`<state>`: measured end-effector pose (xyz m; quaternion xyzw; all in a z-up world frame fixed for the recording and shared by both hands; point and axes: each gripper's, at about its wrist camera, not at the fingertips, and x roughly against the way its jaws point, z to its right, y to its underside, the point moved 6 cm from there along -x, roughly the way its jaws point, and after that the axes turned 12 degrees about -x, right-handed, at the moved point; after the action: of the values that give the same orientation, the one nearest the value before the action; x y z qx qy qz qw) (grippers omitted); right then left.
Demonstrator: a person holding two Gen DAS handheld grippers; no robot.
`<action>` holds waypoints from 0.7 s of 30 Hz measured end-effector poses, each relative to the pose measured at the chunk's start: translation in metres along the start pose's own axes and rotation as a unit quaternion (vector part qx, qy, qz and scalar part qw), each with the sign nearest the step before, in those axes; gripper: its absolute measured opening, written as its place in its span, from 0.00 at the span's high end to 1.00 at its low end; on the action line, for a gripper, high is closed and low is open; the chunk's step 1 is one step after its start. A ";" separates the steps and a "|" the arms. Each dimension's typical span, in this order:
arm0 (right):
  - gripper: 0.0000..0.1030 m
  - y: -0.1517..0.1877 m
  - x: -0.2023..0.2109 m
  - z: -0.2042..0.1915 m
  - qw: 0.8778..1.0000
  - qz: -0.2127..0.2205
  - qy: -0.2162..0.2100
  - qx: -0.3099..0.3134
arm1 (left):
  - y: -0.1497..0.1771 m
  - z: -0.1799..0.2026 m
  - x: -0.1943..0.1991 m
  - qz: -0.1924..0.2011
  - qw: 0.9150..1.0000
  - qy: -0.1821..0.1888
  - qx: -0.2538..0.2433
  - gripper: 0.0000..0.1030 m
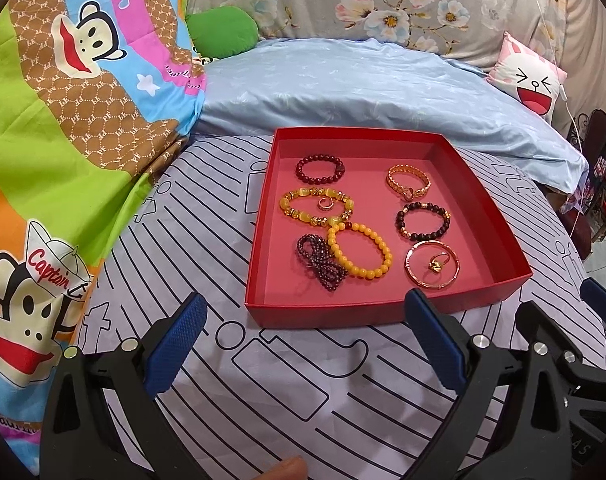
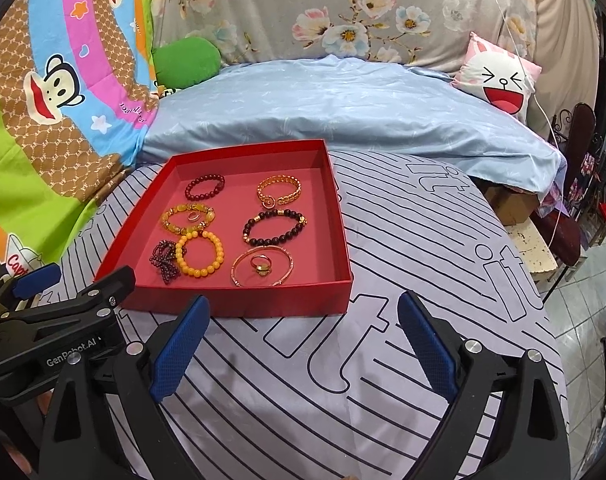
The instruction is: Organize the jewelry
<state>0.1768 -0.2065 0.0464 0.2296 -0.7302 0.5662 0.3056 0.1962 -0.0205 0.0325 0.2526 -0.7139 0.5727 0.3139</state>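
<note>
Left tongs and right tongs hanging released, empty, just short of red tray; bracelets and rings lying inside tray.

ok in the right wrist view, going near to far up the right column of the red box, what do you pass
gold bangle with a ring inside it → dark beaded bracelet with gold accents → gold chain bracelet → back wall of the red box
</note>
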 end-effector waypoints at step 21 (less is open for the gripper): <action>0.06 0.001 -0.001 0.001 1.000 -0.003 -0.001 -0.005 | -0.001 -0.002 0.002 0.006 1.000 -0.006 0.010 0.08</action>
<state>0.1767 -0.2074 0.0445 0.2307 -0.7330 0.5612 0.3076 0.1960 -0.0189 0.0349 0.2548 -0.7114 0.5805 0.3032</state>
